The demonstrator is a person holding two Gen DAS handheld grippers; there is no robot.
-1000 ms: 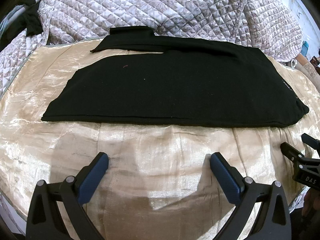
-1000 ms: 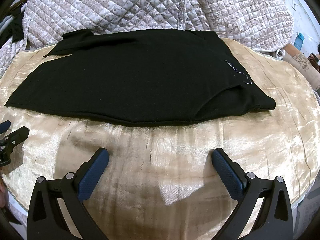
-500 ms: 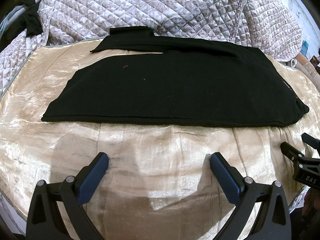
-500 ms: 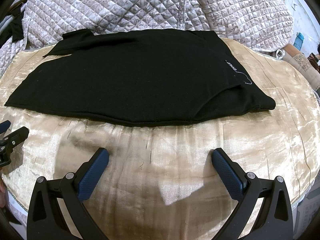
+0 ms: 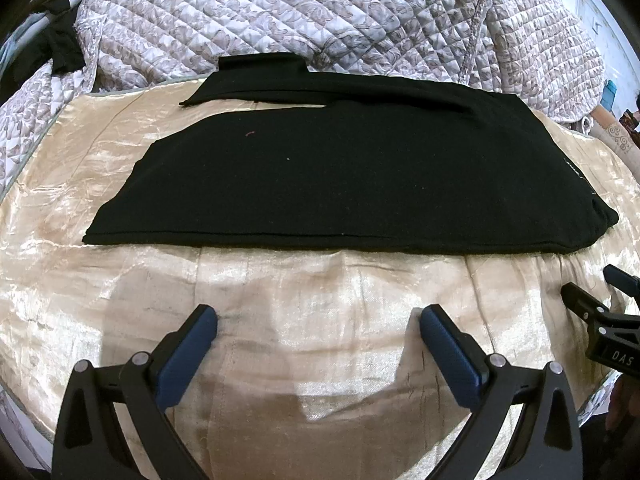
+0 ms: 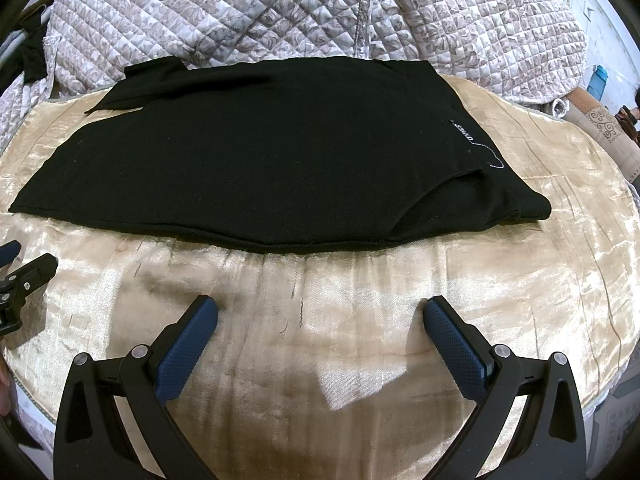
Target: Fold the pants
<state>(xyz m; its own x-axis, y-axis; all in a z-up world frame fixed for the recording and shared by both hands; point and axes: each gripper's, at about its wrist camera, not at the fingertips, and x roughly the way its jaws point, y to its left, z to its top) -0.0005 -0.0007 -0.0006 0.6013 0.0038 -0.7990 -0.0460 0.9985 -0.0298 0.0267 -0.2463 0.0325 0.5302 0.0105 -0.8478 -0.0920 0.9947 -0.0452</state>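
Black pants (image 5: 352, 176) lie flat on a shiny gold cloth (image 5: 312, 292), legs pointing left, waist at the right. One leg end sticks out at the far left back. In the right wrist view the pants (image 6: 280, 160) show a small white logo near the waist. My left gripper (image 5: 316, 320) is open and empty, hovering over the cloth a little short of the pants' near edge. My right gripper (image 6: 320, 316) is open and empty, also just short of the near edge. Each gripper shows at the side of the other's view.
A quilted grey-and-white bedspread (image 5: 320, 16) rises behind the gold cloth. The cloth's rounded front edge (image 6: 600, 396) drops off at the right. Dark clothing (image 5: 60, 48) hangs at the far left.
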